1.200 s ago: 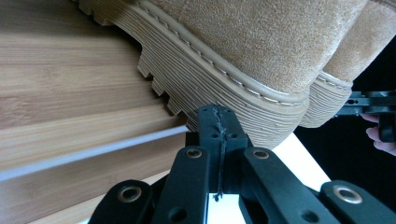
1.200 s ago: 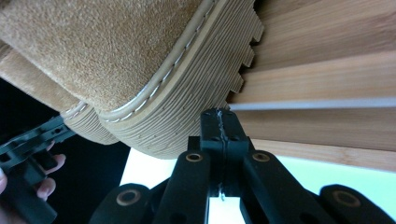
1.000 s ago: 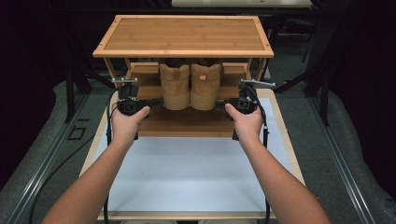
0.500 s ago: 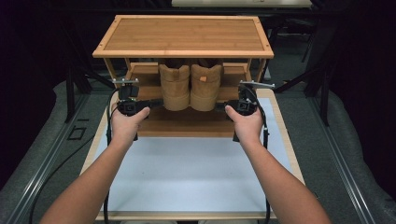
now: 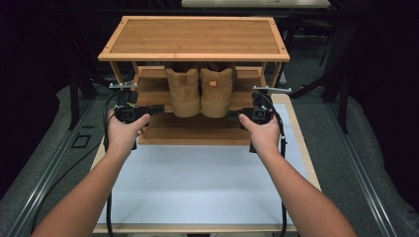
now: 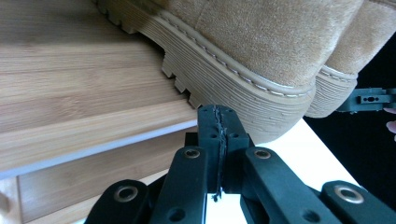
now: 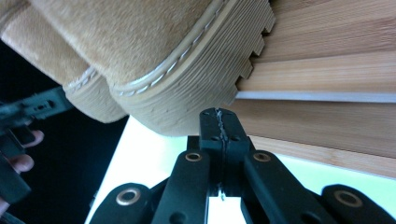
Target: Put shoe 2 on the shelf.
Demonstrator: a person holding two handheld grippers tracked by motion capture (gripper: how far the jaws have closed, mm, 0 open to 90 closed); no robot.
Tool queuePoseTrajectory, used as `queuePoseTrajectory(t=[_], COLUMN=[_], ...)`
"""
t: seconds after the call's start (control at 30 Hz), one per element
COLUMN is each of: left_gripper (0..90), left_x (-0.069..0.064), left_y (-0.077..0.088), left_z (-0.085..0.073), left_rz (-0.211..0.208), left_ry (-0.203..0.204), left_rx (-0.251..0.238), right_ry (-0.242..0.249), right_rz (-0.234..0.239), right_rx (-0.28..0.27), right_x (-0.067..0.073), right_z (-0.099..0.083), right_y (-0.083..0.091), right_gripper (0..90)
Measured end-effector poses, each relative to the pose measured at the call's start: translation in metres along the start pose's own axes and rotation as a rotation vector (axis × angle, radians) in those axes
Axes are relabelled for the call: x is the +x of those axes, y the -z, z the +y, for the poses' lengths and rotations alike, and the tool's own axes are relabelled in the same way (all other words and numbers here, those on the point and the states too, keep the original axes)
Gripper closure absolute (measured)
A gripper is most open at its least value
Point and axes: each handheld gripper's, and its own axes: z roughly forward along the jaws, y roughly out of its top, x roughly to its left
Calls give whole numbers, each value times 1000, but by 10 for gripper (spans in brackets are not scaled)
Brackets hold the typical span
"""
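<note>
A pair of tan suede boots stands heels toward me on the middle shelf of a bamboo rack (image 5: 192, 37): left boot (image 5: 183, 91), right boot (image 5: 216, 91). My left gripper (image 5: 159, 107) lies level, pointing right at the left boot's heel, with its jaws shut on nothing. In the left gripper view its tip (image 6: 218, 114) sits just under the ribbed heel sole (image 6: 243, 79). My right gripper (image 5: 232, 116) points left at the right boot's heel, also shut and empty. Its tip (image 7: 219, 116) is just below that boot's sole (image 7: 187, 93). I cannot tell whether either tip touches.
The rack's lower shelf (image 5: 192, 129) juts out below the boots. A white mat (image 5: 197, 182) covers the wood-edged table in front of it. Cables trail down from both grippers. Dark floor and metal rails lie at both sides.
</note>
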Motion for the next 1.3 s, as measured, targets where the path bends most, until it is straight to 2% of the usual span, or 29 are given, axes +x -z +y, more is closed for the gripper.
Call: queuePoseTrajectory(t=[0.07,0.1,0.2,0.23,0.3,0.4,0.43,0.5,0.57,0.6,0.7,0.9,0.97,1.1,1.13,1.2,1.27,1.3], left_gripper=[879,864,852,839,834,820,817,811,785,778,732,587,540,463,447,431,421,404], left_x=[1,3,6,8,12,19,21,27,32,34,39,54,60,74,77,85,92,96], left_y=[7,10,20,23,29,37,38,42,43,43,44,40,39,36,35,32,30,29], left_z=[-3,-5,-15,-19,-30,-49,-56,-74,-91,-99,-116,-146,-154,-172,-176,-186,-192,-195], left_rz=[-2,-4,6,3,7,28,36,42,50,59,76,103,109,128,129,145,158,175], left_ry=[-3,-11,-31,-34,-48,-69,-74,-71,-62,-65,-78,-82,-73,-74,-72,-78,-82,-84], left_rx=[1,2,11,17,29,44,46,51,60,61,61,67,72,76,83,91,102,107], right_ry=[27,41,60,70,75,85,81,74,58,52,46,63,58,85,106,151,176,183], right_rz=[-6,-29,-26,-32,-26,-55,-36,-59,-46,-55,-55,-98,-130,-196,-222,-276,-322,-338], right_rx=[-4,2,-7,-4,-11,-11,-17,-29,-12,-23,-20,-42,-48,-74,-90,-72,-61,-77], right_x=[0,1,-2,-5,-8,-16,-21,-29,-42,-47,-61,-88,-101,-117,-120,-127,-133,-136], right_z=[-2,-3,-10,-16,-19,-30,-34,-44,-56,-62,-79,-117,-131,-147,-151,-156,-160,-161], right_y=[5,9,21,29,33,46,50,55,59,59,63,63,59,56,54,51,48,46], right_gripper=[900,898,882,878,876,869,866,863,848,842,824,728,670,546,518,468,443,428])
